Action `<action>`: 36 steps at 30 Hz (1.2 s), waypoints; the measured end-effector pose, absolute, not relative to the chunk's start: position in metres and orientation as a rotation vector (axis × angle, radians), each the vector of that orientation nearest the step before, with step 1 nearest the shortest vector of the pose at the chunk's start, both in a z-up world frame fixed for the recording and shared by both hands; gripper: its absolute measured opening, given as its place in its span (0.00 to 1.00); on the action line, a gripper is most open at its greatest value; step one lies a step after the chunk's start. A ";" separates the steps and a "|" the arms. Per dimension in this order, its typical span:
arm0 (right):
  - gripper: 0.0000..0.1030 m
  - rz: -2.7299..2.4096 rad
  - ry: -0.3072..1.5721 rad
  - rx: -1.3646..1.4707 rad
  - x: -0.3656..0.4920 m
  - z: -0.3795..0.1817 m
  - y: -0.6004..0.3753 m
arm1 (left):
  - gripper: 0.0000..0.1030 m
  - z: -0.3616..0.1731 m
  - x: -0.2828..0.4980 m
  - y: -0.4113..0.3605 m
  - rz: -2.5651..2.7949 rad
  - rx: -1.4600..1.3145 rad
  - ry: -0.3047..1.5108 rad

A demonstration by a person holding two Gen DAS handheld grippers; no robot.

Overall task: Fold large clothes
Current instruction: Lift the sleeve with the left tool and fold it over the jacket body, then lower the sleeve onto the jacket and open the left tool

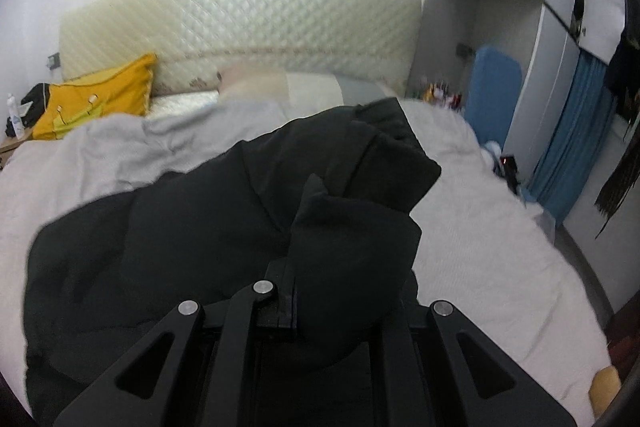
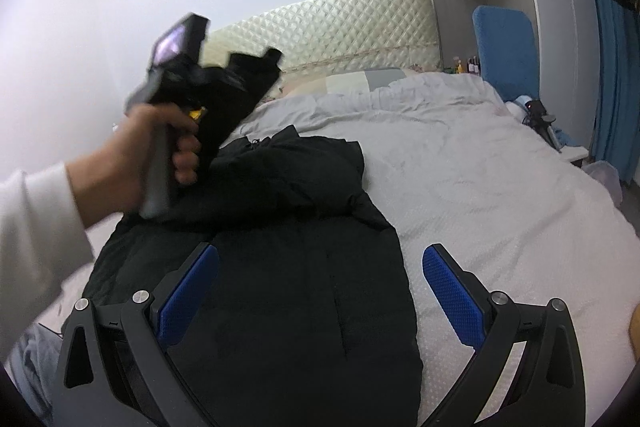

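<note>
Your left tool [image 2: 256,67], upper left of the right wrist frame, is clenched on a fold of the black coat [image 2: 304,259], apparently a sleeve, though blur makes that unsure. Your right tool [image 2: 320,287] is released, its blue pads [image 2: 450,293] spread wide at the frame's bottom above the coat. The coat lies across the grey bed [image 2: 480,187], centre to lower left.

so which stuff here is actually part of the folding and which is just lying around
In the job:
- black jacket, spread on the bed
- left gripper, shut on a jacket fold
- right gripper, open above the jacket
- grey bedcover, the work surface

Lying about:
- yellow pillow
- quilted headboard
- blue curtain
- bottle
</note>
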State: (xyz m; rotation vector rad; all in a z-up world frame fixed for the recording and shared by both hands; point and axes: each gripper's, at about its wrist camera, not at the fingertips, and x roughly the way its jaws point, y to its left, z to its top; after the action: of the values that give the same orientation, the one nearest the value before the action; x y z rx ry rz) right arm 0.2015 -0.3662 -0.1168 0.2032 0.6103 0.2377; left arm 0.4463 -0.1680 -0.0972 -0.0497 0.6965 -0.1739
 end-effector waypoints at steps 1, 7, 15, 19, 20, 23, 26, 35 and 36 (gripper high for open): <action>1.00 0.239 0.612 0.208 0.203 -0.118 -0.367 | 0.09 -0.108 0.449 -0.172 -0.175 -0.043 0.709; 1.00 0.262 0.617 0.229 0.217 -0.130 -0.373 | 0.10 -0.168 0.472 -0.185 -0.179 -0.013 0.787; 1.00 0.265 0.641 0.292 0.228 -0.148 -0.388 | 0.11 -0.191 0.478 -0.196 -0.178 0.101 0.804; 1.00 0.252 0.627 0.293 0.227 -0.146 -0.391 | 0.12 -0.183 0.471 -0.192 -0.183 0.080 0.815; 1.00 0.246 0.619 0.293 0.225 -0.145 -0.392 | 0.12 -0.180 0.470 -0.190 -0.183 0.069 0.824; 1.00 0.228 0.609 0.298 0.222 -0.144 -0.397 | 0.19 -0.168 0.459 -0.186 -0.185 0.044 0.836; 1.00 0.213 0.606 0.297 0.220 -0.143 -0.399 | 0.50 -0.153 0.441 -0.182 -0.186 0.051 0.814; 1.00 0.242 0.600 0.238 0.224 -0.131 -0.375 | 0.83 -0.091 0.384 -0.123 -0.205 -0.050 0.687; 1.00 0.263 0.597 0.238 0.225 -0.126 -0.370 | 0.83 -0.084 0.380 -0.112 -0.200 -0.068 0.674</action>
State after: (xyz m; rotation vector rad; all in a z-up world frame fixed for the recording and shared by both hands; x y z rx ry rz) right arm 0.2246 -0.3698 -0.1265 0.2384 0.5974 0.2626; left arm 0.3798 -0.1123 -0.0838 -0.0682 0.6740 -0.1998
